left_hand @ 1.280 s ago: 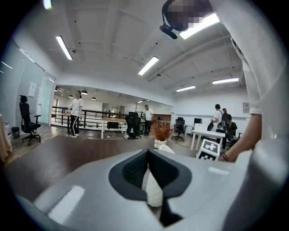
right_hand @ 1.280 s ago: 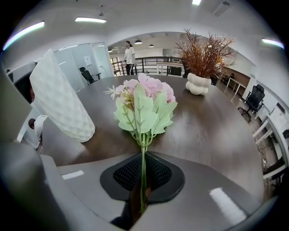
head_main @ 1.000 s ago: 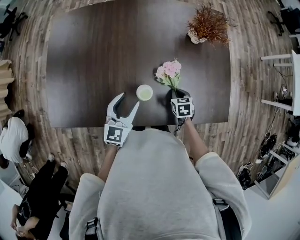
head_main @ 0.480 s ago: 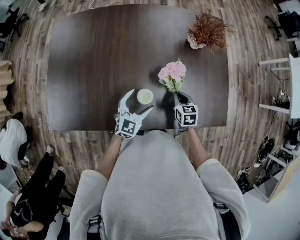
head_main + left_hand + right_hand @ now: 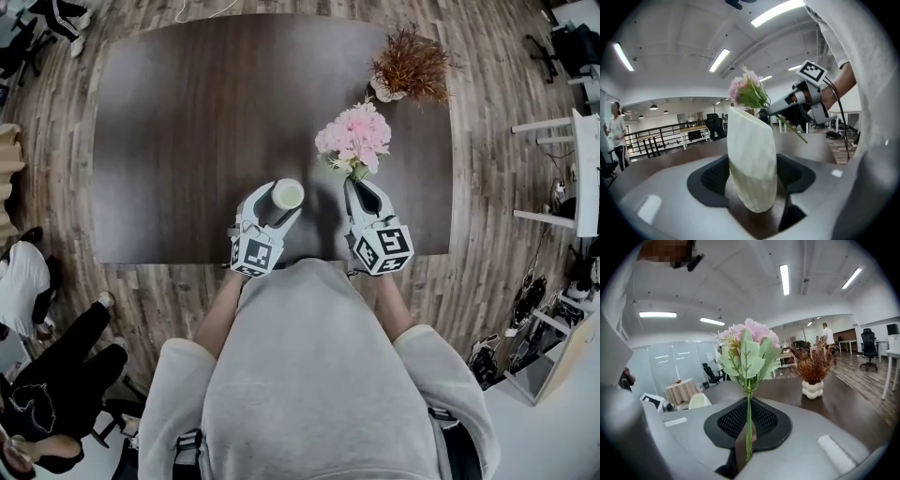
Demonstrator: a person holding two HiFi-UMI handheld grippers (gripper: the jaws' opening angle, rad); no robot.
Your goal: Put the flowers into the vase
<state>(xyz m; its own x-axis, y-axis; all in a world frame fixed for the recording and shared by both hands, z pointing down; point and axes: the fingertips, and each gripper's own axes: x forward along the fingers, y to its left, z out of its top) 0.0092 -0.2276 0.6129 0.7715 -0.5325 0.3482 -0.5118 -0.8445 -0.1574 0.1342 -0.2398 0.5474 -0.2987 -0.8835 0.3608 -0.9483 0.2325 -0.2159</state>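
Likely light and floppy, the flowers (image 5: 354, 136) are pinched low on the stem by the right gripper (image 5: 356, 185) beside the vase (image 5: 287, 194); the left gripper (image 5: 278, 200) has its jaws closing round it.

Dark table (image 5: 187, 141) — a pale vase (image 5: 287, 194) and potted dried plant (image 5: 410, 66) on it.
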